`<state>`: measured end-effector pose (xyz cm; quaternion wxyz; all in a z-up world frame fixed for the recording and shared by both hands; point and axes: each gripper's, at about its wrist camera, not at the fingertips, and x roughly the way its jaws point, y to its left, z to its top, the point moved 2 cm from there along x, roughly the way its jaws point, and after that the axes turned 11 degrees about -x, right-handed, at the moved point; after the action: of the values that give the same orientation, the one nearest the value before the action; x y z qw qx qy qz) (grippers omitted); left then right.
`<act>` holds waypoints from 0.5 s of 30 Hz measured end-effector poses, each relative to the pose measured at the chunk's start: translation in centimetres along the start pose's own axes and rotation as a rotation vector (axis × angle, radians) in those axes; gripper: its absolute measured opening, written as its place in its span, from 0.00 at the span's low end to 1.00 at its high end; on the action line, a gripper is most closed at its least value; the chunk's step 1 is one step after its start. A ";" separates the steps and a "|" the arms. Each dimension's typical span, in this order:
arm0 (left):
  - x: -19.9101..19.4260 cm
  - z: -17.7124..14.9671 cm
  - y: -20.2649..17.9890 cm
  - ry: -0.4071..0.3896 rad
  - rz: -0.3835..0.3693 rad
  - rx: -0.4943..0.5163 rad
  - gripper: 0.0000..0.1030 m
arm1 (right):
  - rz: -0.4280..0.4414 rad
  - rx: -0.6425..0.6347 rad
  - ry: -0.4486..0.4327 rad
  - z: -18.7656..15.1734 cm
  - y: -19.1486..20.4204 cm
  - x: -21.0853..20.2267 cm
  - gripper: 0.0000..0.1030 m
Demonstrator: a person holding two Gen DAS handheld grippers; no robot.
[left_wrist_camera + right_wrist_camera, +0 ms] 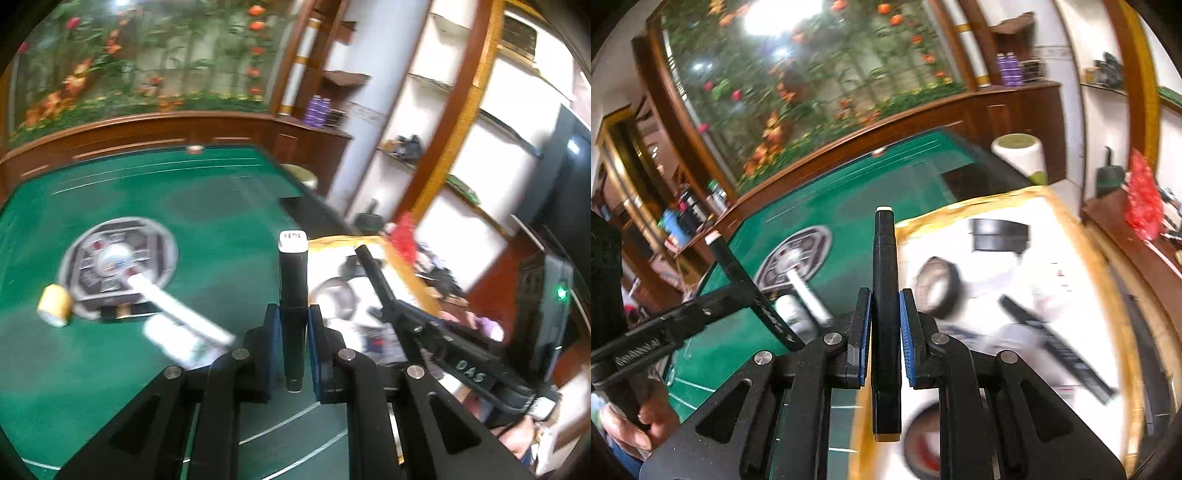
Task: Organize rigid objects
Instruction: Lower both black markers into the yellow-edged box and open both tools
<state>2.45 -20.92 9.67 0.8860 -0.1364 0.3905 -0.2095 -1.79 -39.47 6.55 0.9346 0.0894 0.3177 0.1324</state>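
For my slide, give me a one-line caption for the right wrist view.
Right gripper clamps a black marker over the gold-rimmed white tray, green table behind.

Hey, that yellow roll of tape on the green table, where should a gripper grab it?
The yellow tape roll seems to lie tilted on the green table, apart from the round disc. Probably come from above, closing across its curved outer wall.
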 end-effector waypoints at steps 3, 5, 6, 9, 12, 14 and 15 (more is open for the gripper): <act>0.6 0.3 -2.8 0.021 -0.060 0.031 0.13 | -0.052 0.019 -0.013 -0.2 -2.3 -1.6 0.14; 1.1 0.5 -4.5 0.043 -0.097 0.049 0.13 | -0.092 0.020 -0.010 -0.3 -3.7 -2.3 0.14; 1.5 0.5 -5.4 0.058 -0.106 0.062 0.13 | -0.112 0.022 -0.006 -0.4 -4.3 -2.4 0.14; 3.4 0.2 -7.2 0.112 -0.131 0.076 0.13 | -0.172 0.028 0.024 -1.2 -6.2 -2.5 0.14; 5.4 -0.1 -8.3 0.138 -0.126 0.082 0.13 | -0.202 0.050 0.055 -1.7 -7.7 -2.1 0.14; 6.4 -0.3 -8.5 0.162 -0.135 0.073 0.14 | -0.227 0.049 0.071 -2.1 -8.3 -1.8 0.14; 7.1 -0.3 -8.7 0.167 -0.126 0.075 0.14 | -0.234 0.049 0.079 -2.1 -8.5 -1.6 0.14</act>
<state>4.24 -31.90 8.50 0.8398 -0.1096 0.4457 -0.2899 -2.70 -47.86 3.66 0.9279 0.0691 0.3658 0.0179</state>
